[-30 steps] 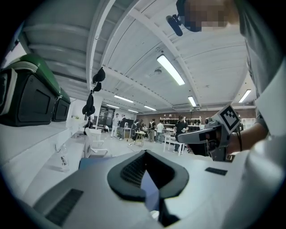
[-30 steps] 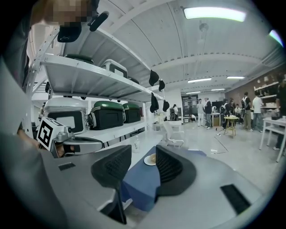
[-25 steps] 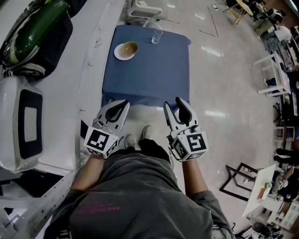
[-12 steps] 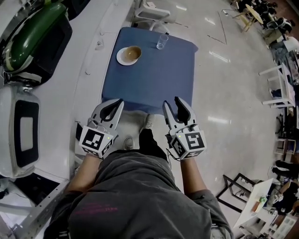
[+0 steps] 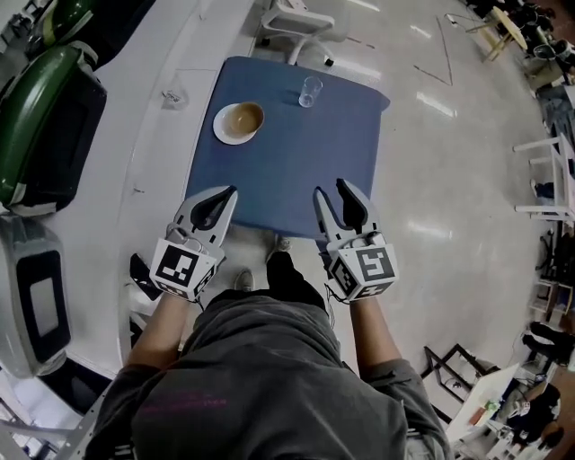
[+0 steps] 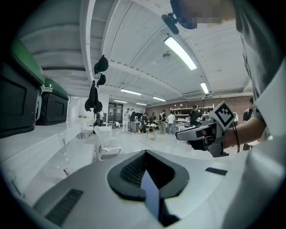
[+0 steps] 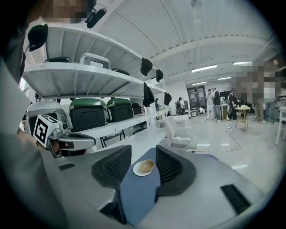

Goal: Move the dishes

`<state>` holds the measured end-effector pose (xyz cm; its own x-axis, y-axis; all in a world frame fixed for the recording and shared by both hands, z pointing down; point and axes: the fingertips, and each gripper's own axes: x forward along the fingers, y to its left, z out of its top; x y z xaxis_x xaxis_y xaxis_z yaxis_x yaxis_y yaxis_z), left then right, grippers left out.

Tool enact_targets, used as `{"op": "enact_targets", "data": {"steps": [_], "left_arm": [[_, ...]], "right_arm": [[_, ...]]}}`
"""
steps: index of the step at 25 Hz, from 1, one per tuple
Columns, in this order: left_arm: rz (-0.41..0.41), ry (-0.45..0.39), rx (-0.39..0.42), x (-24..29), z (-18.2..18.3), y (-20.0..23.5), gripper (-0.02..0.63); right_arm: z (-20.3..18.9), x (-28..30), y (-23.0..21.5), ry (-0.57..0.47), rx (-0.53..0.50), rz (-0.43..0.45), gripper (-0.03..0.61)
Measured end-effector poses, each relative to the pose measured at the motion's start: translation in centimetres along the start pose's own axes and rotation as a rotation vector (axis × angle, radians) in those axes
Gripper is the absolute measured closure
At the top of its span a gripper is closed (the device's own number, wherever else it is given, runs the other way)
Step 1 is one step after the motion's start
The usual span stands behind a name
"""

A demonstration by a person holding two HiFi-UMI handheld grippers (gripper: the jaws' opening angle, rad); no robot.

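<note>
Blue table (image 5: 296, 171) bears a tan bowl (image 5: 245, 116) on a white plate (image 5: 225, 133) near its far left corner, with a clear glass (image 5: 310, 91) nearby. By its near edge the left gripper (image 5: 228, 192) has its jaws closed together and the right gripper (image 5: 331, 190) has them half-spread, both empty.

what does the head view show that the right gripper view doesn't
Only the head view: the glass on the far side of the table, and the person's shoes on the floor by its near edge.

Only the right gripper view: hanging caps and people far down the room.

Both: the blue table, the bowl on its plate, the white chair, green cases and the left claw.
</note>
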<state>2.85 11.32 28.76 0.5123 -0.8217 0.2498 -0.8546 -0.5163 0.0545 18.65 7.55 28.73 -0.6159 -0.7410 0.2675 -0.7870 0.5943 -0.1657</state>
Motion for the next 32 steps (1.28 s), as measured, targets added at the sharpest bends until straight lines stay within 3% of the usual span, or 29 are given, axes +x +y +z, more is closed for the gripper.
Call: {"op": "enact_targets", "data": {"steps": [16, 25, 32], "left_arm": [[0.099, 0.116, -0.012, 13.7, -0.5, 4.7, 0.615], [0.111, 0.166, -0.031, 17.7, -2.8, 6.1, 0.615], [0.073, 0.2, -0.007, 20.5, -4.8, 7.1, 0.615]], "right_arm": [[-1.9, 11.5, -12.2, 0.107, 0.03, 0.108, 0.425], [-4.4, 16.2, -15.6, 0.137, 0.053, 0.111, 0.425], [-7.3, 19.3, -17.4, 0.151, 0.092, 0.078, 0.425]]}}
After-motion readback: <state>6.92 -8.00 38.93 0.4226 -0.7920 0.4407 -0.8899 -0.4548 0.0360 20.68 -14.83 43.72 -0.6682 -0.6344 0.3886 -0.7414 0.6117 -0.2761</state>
